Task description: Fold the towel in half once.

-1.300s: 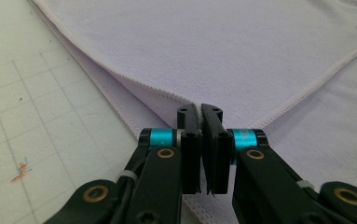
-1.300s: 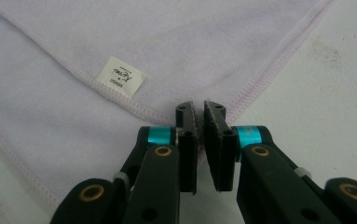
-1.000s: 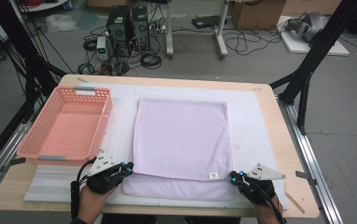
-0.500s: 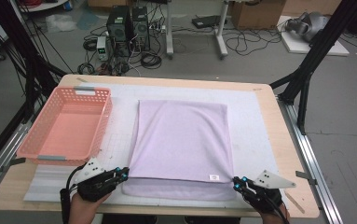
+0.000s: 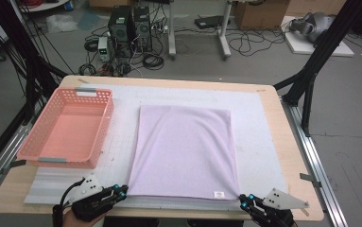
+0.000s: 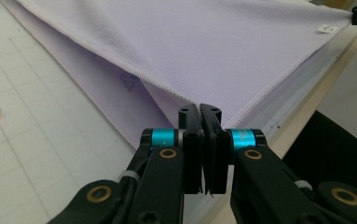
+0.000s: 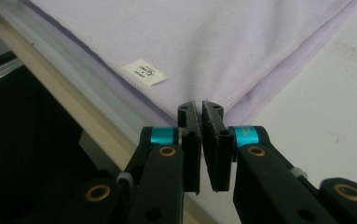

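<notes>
A lilac towel lies folded on a white mat in the middle of the table. My left gripper is at its near left corner, jaws shut with the top layer's corner pinched between them. My right gripper is at the near right corner and is shut on that corner in the same way. A small white label sits on the towel just beside the right gripper. A lower layer of the towel peeks out under the held edge.
A pink plastic basket stands empty on the left of the table. The table's near edge runs right below both grippers. Computer cases and cables lie on the floor beyond the far edge.
Both grippers have drawn back toward the near edge of the table, pulling the towel's top layer with them. It now covers most of the strip of lower layer that showed before.
</notes>
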A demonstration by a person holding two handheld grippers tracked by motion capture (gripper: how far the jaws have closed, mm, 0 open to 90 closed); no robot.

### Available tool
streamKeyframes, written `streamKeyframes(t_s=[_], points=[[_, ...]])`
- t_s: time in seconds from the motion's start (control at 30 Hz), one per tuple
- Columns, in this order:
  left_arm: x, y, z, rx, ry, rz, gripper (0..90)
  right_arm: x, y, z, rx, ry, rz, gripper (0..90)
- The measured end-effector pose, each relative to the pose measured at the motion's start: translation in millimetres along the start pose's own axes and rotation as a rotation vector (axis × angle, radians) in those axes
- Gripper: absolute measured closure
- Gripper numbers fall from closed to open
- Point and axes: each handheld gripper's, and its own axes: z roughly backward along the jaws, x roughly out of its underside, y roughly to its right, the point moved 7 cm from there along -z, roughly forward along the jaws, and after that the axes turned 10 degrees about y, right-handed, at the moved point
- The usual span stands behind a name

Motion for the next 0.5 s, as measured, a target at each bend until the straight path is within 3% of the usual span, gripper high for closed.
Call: streamKeyframes(t_s=[0.17,0.2,0.23,0.27,0.33,0.5], points=[[9.2,0.3,0.3,-0.011,-0.036,0.004,85.1,9.6,-3.1,-1.0,-0.011,-0.050,-0.010,84.4],[10.3,-2.8,-1.4,-0.037,-0.047,0.004,74.9,12.2,-2.0,-2.7,-0.010,-0.064,-0.019,78.3],[10.4,-5.8,-2.6,-0.056,-0.049,0.010,58.9,13.5,0.1,-4.0,0.003,-0.064,-0.036,66.3],[8.9,-8.4,-2.7,-0.062,-0.038,0.013,50.9,13.5,2.6,-3.9,0.015,-0.055,-0.064,62.9],[2.8,-13.3,-3.4,-0.077,-0.002,0.026,44.1,8.7,7.7,-1.7,0.028,-0.013,-0.095,57.9],[-12.1,-26.1,-10.4,-0.079,0.048,0.060,43.2,-2.8,20.2,-7.2,0.060,0.051,-0.122,58.0]])
